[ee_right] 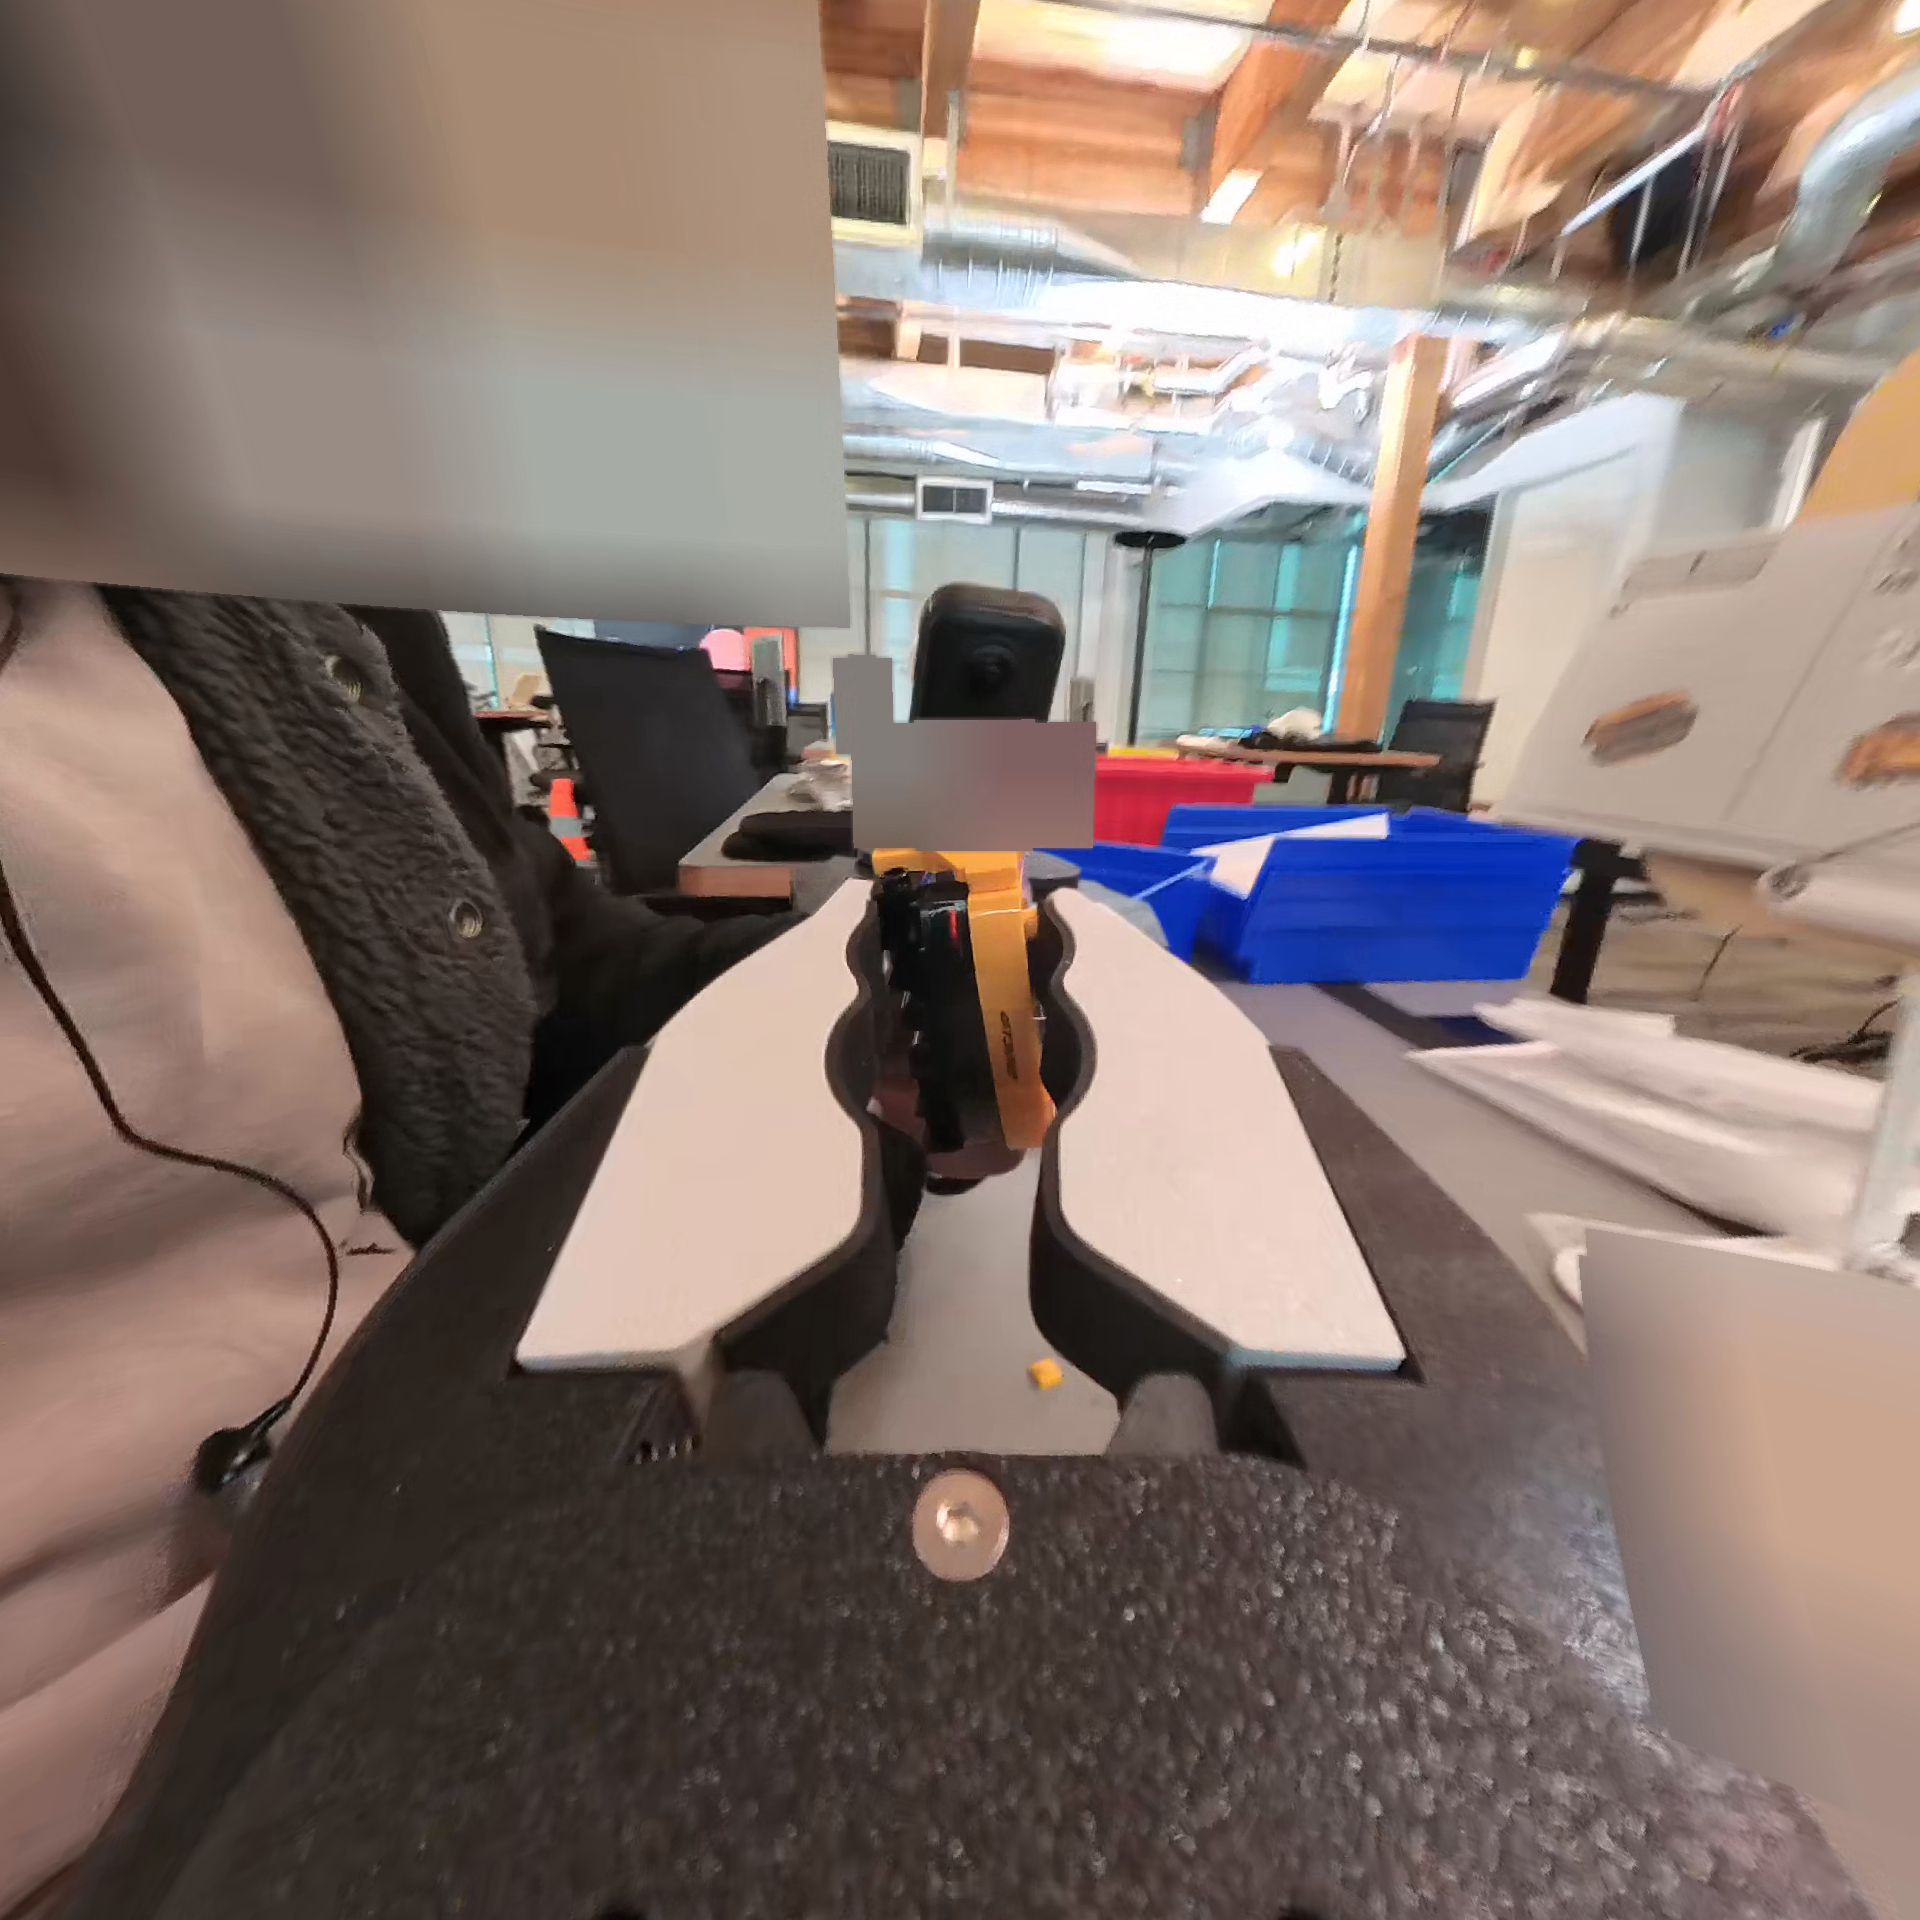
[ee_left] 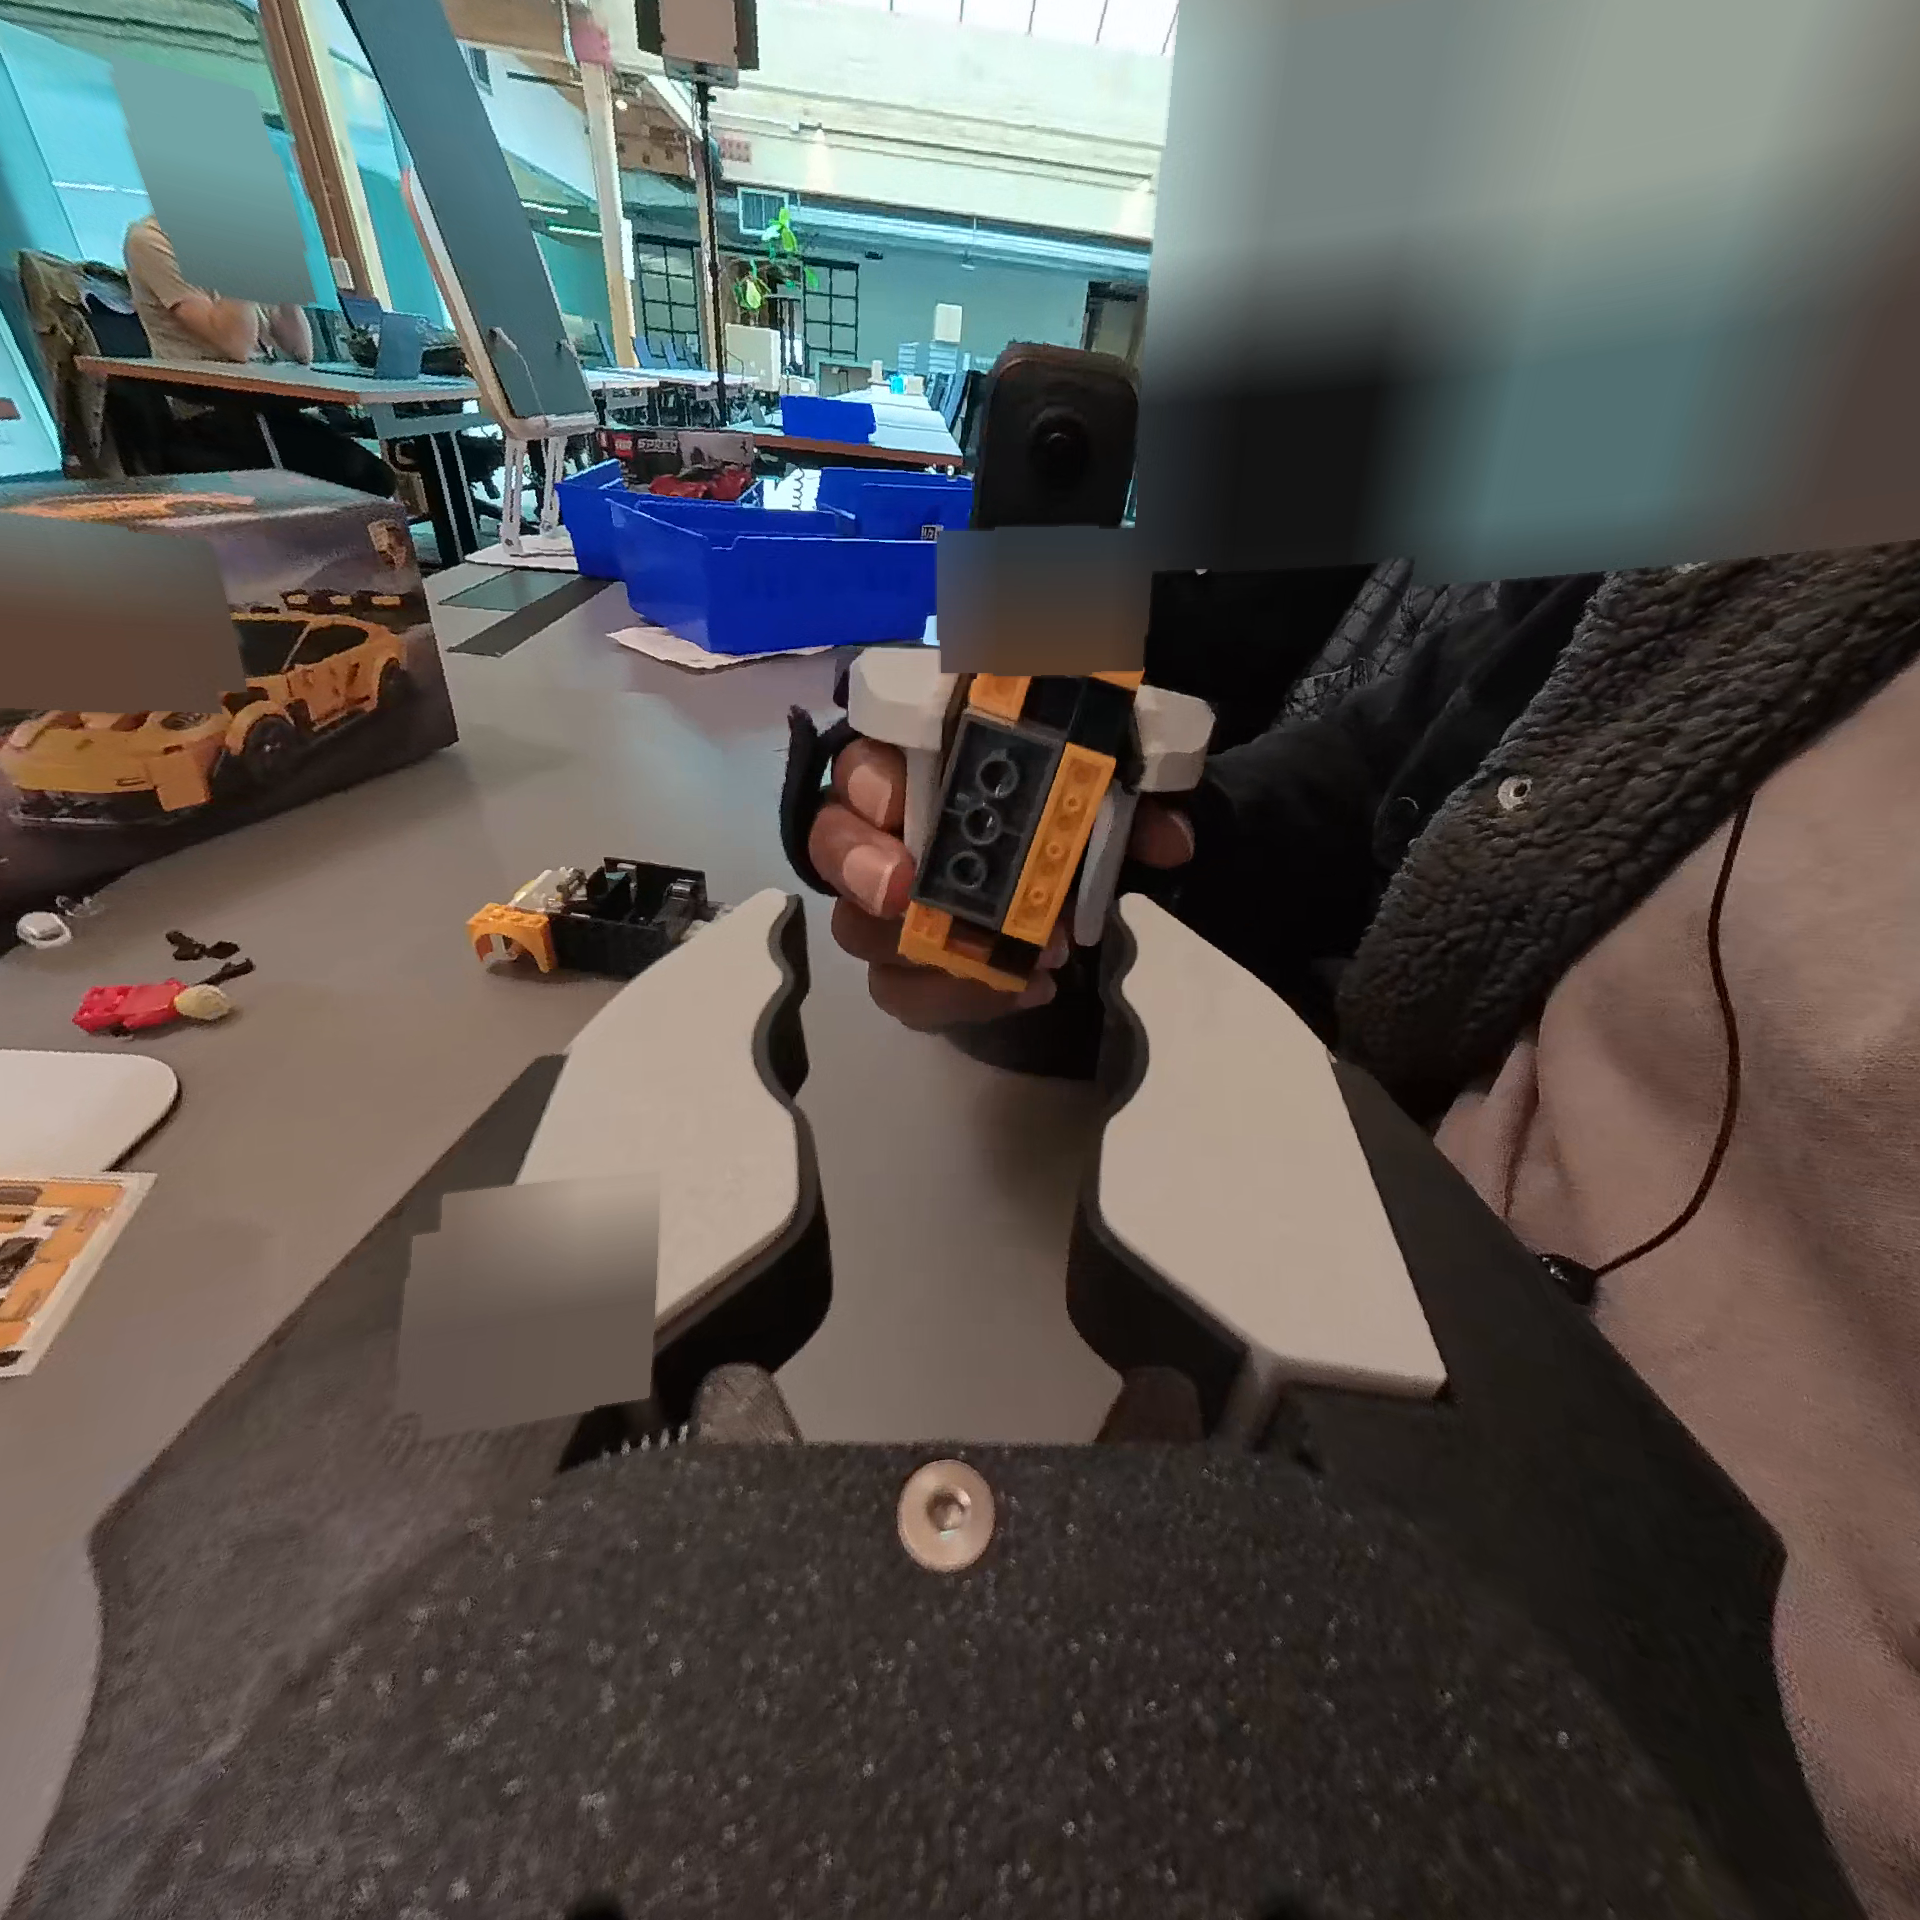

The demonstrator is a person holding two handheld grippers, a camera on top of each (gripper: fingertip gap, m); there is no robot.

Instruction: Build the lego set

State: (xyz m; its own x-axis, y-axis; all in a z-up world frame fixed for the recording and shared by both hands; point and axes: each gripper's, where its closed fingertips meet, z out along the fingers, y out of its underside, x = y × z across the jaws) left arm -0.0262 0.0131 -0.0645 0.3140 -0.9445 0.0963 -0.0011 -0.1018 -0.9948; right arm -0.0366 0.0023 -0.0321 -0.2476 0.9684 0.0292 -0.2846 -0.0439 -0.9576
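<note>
Although a yellow-and-black sub-assembly (ee_right: 961, 1023) already sits clamped between the right gripper (ee_right: 961, 997) fingers, raised off the table, the build looks only partly done — the left gripper (ee_left: 961, 997) stands wide and empty just short of it. Ahead and to its left lie a black-and-orange chassis section (ee_left: 597, 920) and loose red pieces (ee_left: 130, 1006), unattached.
</note>
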